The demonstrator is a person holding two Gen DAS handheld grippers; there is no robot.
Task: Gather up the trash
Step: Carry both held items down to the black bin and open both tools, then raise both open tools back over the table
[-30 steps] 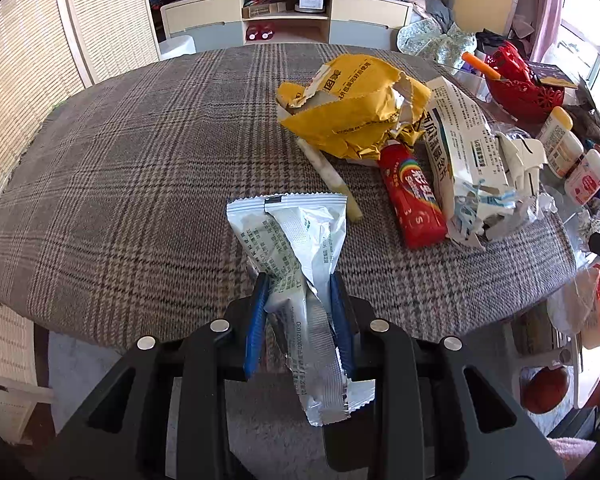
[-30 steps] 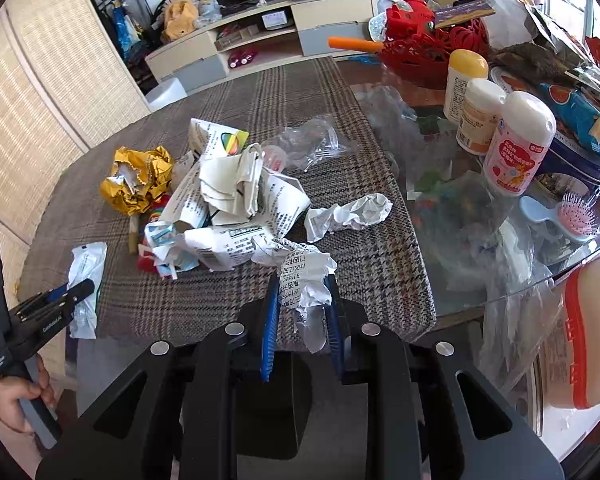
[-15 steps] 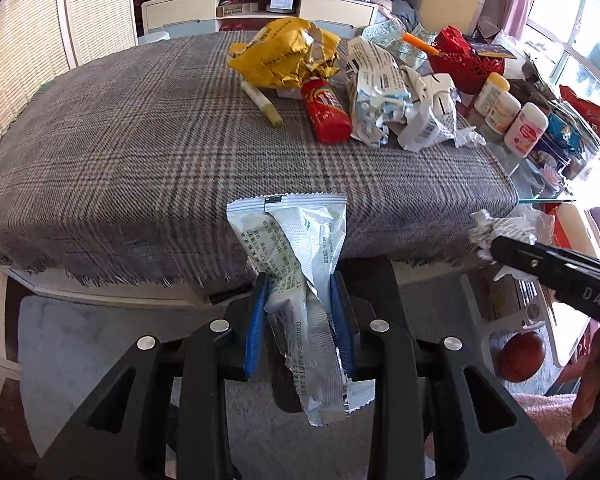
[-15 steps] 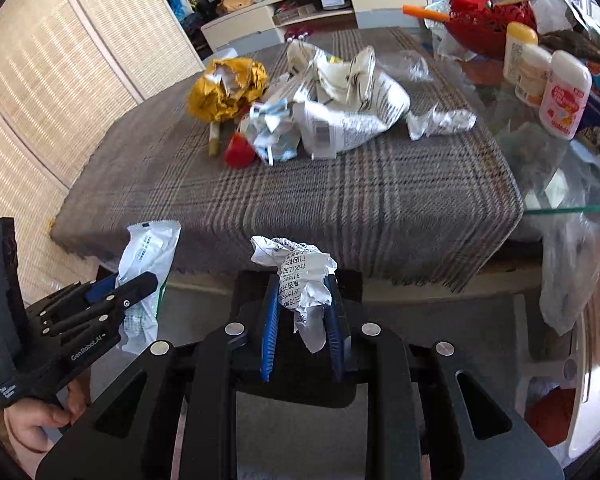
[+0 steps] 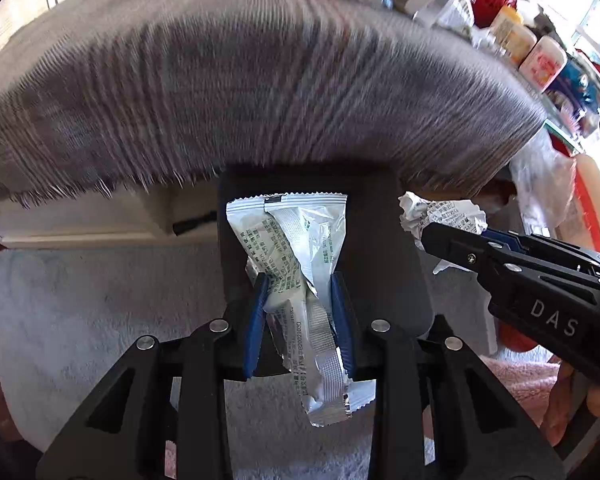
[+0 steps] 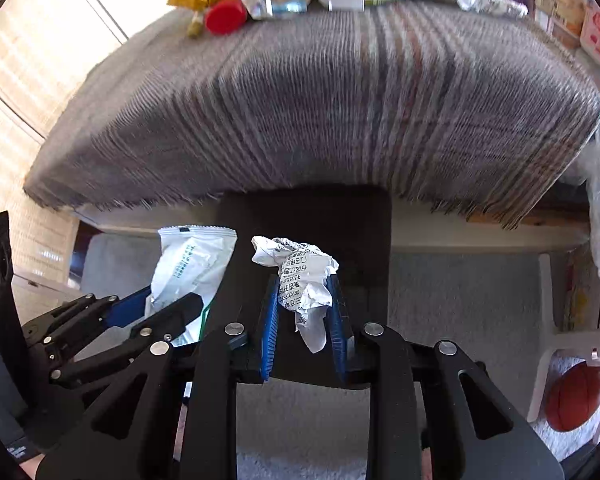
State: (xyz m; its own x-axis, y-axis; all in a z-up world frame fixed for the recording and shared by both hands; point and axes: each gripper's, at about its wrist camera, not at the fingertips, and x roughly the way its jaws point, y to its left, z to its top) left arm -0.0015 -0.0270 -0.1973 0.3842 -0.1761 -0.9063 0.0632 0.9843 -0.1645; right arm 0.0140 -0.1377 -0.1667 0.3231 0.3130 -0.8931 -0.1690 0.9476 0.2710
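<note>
Two pieces in transit — left gripper [image 5: 298, 316] clamped on silver wrapper [image 5: 296, 248], right gripper [image 6: 305, 320] clamped on crumpled paper [image 6: 300, 272], both below the tablecloth [image 6: 320, 100] edge over a dark bin [image 6: 340, 220]. Next, likely: open both over it — more trash on the table.

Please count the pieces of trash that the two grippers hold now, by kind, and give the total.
Silver foil wrapper, in the left gripper: 1
Crumpled printed paper, in the right gripper: 1
Total: 2
</note>
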